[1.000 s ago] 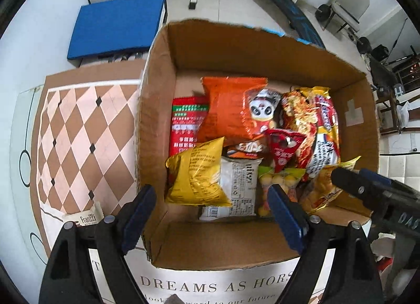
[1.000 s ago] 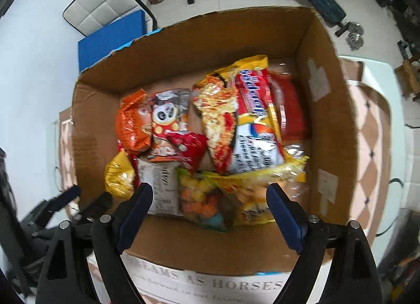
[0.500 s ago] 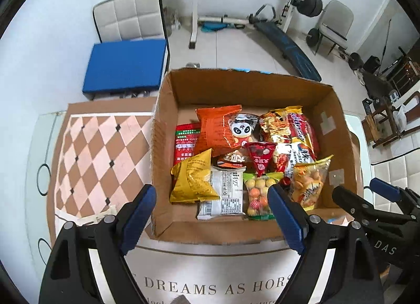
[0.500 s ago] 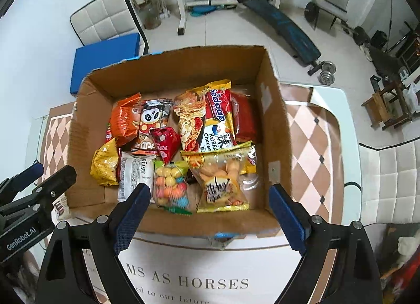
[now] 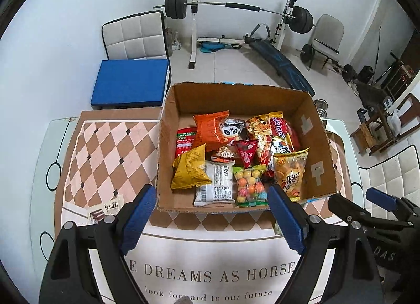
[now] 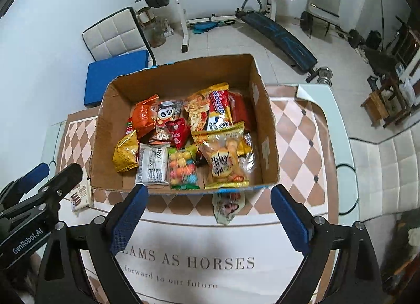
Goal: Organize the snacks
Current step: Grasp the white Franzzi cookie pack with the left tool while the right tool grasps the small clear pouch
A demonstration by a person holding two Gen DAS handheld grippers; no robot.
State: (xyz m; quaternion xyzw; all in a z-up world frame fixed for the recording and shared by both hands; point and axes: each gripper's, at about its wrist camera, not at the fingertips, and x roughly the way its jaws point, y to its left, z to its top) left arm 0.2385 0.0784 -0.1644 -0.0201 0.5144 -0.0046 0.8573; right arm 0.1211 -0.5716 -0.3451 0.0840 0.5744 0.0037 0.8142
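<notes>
Cardboard box [image 5: 168, 146] full of snacks [image 6: 181, 143]; both grippers (left [image 5: 207, 221], right [image 6: 210, 218]) have pulled back above it, empty, right jaws just widened. Two packets [image 6: 227, 204] remain outside the box.

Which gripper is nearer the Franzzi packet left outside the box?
Left. The left gripper hangs just beside the Franzzi packet; the right gripper sits further along the box front.

Tablecloth [image 6: 210, 264] reads "AS HORSES"; wafer pack [image 5: 105, 210] "Franzzi".
</notes>
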